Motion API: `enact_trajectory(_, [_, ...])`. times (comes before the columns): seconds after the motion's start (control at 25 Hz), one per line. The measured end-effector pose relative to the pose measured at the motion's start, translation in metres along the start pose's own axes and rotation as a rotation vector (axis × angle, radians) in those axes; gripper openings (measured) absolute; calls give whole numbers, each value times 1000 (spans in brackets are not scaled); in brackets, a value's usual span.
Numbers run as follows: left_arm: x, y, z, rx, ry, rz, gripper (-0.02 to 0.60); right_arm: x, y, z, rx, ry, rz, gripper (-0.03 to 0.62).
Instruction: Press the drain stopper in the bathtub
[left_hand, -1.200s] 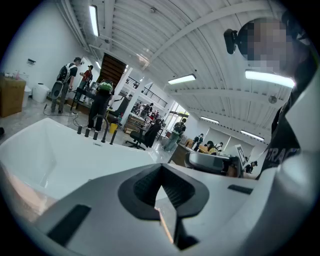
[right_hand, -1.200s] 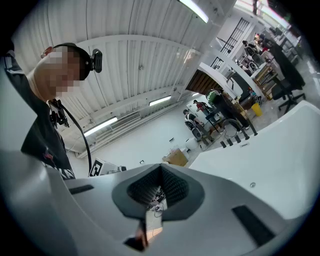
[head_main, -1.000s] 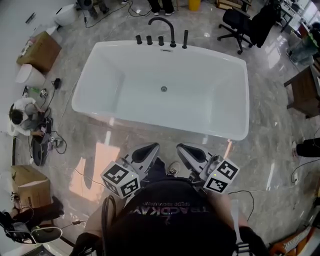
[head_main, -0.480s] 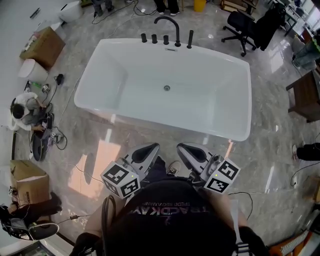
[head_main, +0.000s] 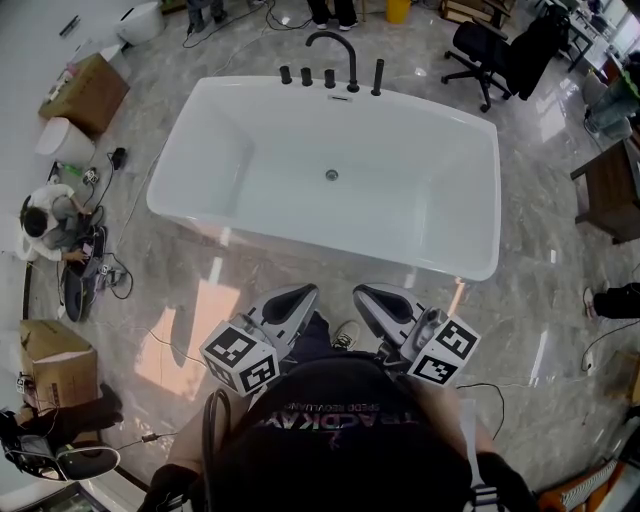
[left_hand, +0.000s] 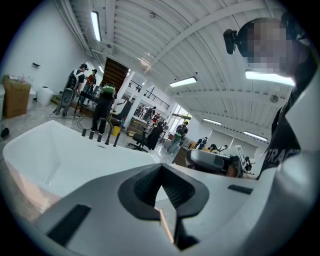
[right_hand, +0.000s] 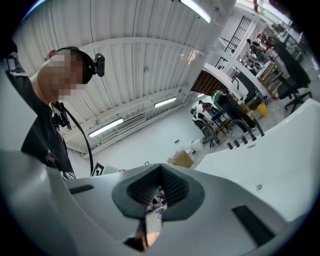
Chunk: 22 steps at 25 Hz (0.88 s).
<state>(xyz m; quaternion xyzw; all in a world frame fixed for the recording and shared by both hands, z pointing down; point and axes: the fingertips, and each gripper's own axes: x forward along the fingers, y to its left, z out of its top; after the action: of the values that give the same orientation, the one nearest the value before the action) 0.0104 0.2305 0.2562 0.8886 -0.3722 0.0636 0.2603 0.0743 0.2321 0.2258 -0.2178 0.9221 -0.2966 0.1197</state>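
A white freestanding bathtub (head_main: 200, 175) stands on the marble floor ahead of me. Its small round metal drain stopper (head_main: 331, 175) sits in the middle of the tub floor. A black faucet (head_main: 333, 45) and several black knobs line the far rim. Both grippers are held close to my chest, well short of the tub's near rim. My left gripper (head_main: 296, 296) and right gripper (head_main: 368, 296) are each shut, with nothing between the jaws. The left gripper (left_hand: 161, 168) faces the bathtub (left_hand: 60, 155). Past the right gripper (right_hand: 160, 169), the drain stopper (right_hand: 258, 187) shows as a small dot.
Cardboard boxes (head_main: 85, 92) and a white bin (head_main: 62, 140) stand at the left, with cables and gear (head_main: 80, 270) on the floor. A black office chair (head_main: 480, 50) is at the back right and a dark wooden table (head_main: 610, 190) at the right edge. People stand in the background.
The head view has shifted slightly, so the tub sits a little lower and to the right in the frame. Both grippers stay shut in the same place near my chest.
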Motion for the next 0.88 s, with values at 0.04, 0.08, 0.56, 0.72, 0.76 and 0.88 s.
enact_trajectory(0.04, [1,-1,0,1,2,0,8,-1,0,0,-1,-1,0,11])
enact_trajectory(0.08, [2,-2,0,2,4,-1,8,-2,-1,1,-2,-2,-1,11])
enact_trajectory(0.56, [20,-4,-9,5,49,-29,8,-23,-16,-4,1,-13,-61,11])
enact_trajectory(0.72, [27,-5,-7,13,50,-39,8,-29,-21,-2,-10,-12,-83,11])
enact_trajectory(0.76, [30,-5,-5,18,46,-40,8,-30,-23,-1,-16,-11,-87,11])
enact_trajectory(0.88, [34,-6,4,40,34,-40,8,-30,-26,5,-37,-9,-93,11])
